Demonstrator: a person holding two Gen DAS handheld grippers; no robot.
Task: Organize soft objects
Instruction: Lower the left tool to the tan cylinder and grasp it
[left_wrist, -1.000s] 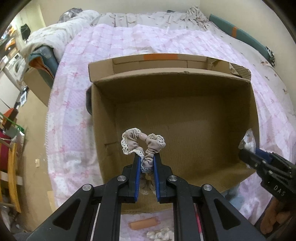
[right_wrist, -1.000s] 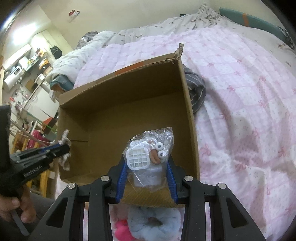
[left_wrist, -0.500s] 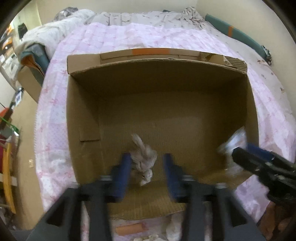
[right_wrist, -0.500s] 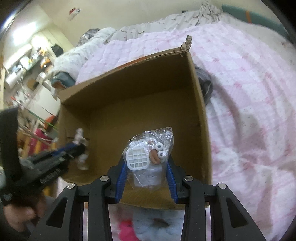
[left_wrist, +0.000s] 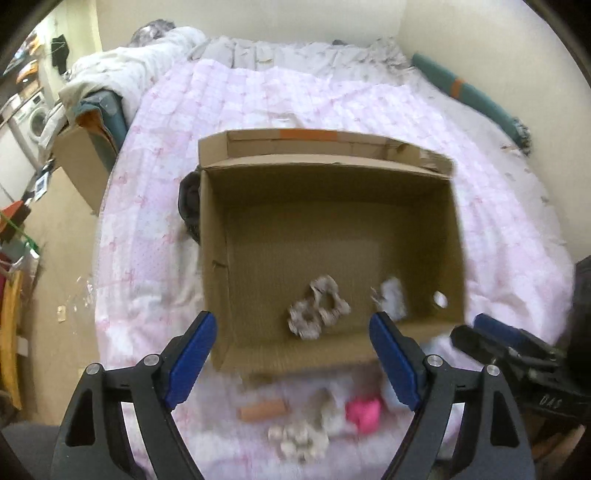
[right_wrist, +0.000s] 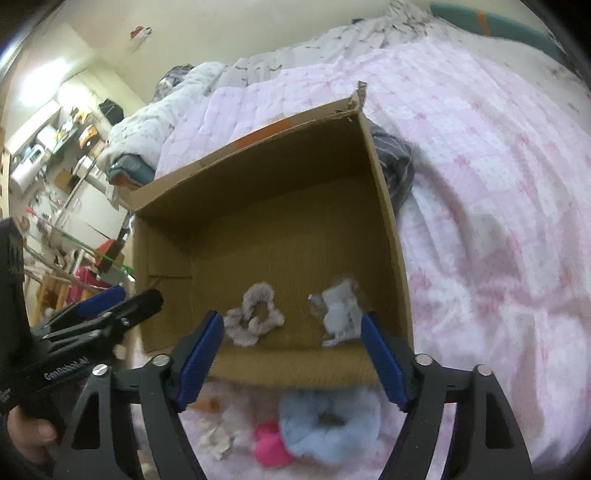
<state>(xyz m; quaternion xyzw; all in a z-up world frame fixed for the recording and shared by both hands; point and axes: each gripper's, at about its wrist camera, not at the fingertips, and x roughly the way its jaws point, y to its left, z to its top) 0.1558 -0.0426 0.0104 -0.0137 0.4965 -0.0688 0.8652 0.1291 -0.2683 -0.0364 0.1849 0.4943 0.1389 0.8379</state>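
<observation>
An open cardboard box (left_wrist: 258, 195) (right_wrist: 384, 206) sits on a pink quilted bed. A beige lace scrunchie (left_wrist: 318, 312) (right_wrist: 255, 319) and a clear plastic packet (left_wrist: 391, 299) (right_wrist: 340, 312) lie on the box floor near its front wall. My left gripper (left_wrist: 295, 354) is open and empty above the front edge. My right gripper (right_wrist: 293, 360) is open and empty too. Each gripper shows at the side of the other's view. In front of the box lie a blue scrunchie (right_wrist: 328, 424), a pink item (left_wrist: 364, 413) (right_wrist: 269, 448), a white lace piece (left_wrist: 299, 439) and an orange tube (left_wrist: 262, 410).
A dark cloth (left_wrist: 188, 206) (right_wrist: 397, 170) lies against the box's outer wall. Rumpled bedding (left_wrist: 122, 74) is piled at the bed's far left. A second cardboard box (left_wrist: 81, 162) stands on the floor left of the bed, with shelves and clutter (right_wrist: 48, 155) beyond.
Both grippers opened and pulled back. The beige scrunchie dropped from the left gripper and the plastic packet from the right; both now lie in the box.
</observation>
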